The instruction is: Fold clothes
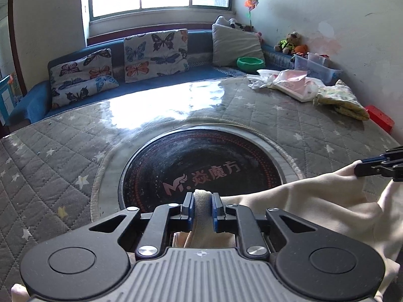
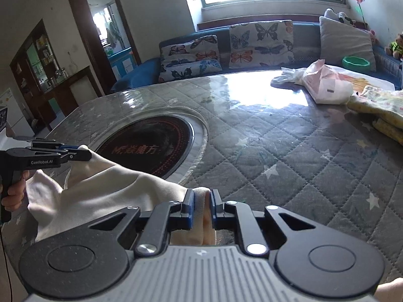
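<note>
Most of the cream garment [image 1: 302, 201] lay hidden beneath the two gripper bodies, so its shape and kind could not be told. The bottom edge cut it off too. A person's hand [image 2: 12, 193] showed only partly at the left edge. The red box [image 1: 380, 119] and yellow folded cloth [image 2: 385, 110] ran out of view. Shelf contents through the doorway [image 2: 110, 30] were too small to make out.

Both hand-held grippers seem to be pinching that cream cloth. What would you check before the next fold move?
1. Left hand-held gripper shut on cream cloth: ok.
2. Right hand-held gripper shut on cloth: ok.
3. Cloth stretched between them without sag: not ok, it droops and creases.
4. Table space ahead free: ok.
5. Yellow cloth and bag clear of the fold area: ok.
6. Cloth's lower edge lying flat: cannot tell.
</note>
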